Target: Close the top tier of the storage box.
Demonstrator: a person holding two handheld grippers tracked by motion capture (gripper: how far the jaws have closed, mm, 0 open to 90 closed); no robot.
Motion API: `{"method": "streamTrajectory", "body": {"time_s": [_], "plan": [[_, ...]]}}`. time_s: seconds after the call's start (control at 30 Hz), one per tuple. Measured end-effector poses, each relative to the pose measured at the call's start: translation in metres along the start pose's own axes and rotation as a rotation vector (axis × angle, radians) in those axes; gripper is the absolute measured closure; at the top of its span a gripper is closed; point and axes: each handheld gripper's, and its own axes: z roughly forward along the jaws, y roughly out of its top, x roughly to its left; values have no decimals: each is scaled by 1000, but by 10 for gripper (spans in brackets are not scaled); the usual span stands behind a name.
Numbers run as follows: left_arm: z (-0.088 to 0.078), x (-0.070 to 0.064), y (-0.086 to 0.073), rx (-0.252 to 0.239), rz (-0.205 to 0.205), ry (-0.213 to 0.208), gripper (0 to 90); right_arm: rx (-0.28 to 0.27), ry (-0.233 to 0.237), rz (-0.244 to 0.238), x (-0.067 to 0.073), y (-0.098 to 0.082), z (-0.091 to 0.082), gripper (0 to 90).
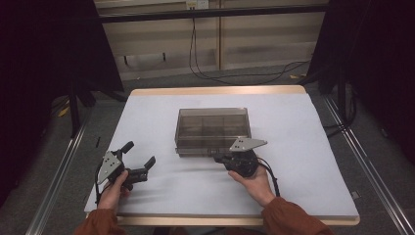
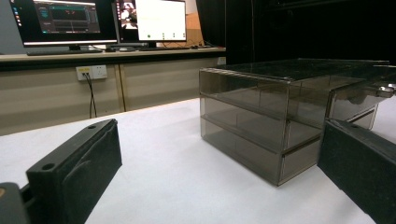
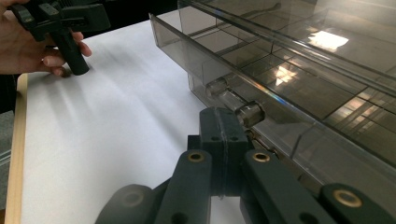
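Observation:
A smoky clear drawer box [image 1: 213,125] stands at the middle of the white table. My right gripper [image 1: 218,157] is at the box's front face, near its lower edge. In the right gripper view its jaws are pressed together, shut [image 3: 224,116], and a clear round drawer knob [image 3: 250,114] sits just right of the tips, outside them. A second knob [image 3: 217,86] lies farther along. My left gripper [image 1: 141,153] rests at the front left of the table, open with nothing between its fingers. It faces the box [image 2: 247,116] from the side, where one drawer front [image 2: 352,105] stands slightly out.
The table [image 1: 303,147] has a wooden rim [image 1: 215,90] at the far edge. Black curtains hang on both sides and cables [image 1: 230,76] lie on the floor beyond. A desk with monitors [image 2: 65,21] stands behind the table. A hand holds the left gripper [image 3: 60,23].

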Motion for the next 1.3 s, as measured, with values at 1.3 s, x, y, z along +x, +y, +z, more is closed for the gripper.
{"method": "streamTrajectory", "body": {"time_s": [1.3], "plan": [[0, 0, 0, 2, 3, -1, 0, -4, -16, 4, -6, 4, 6, 900]]}}
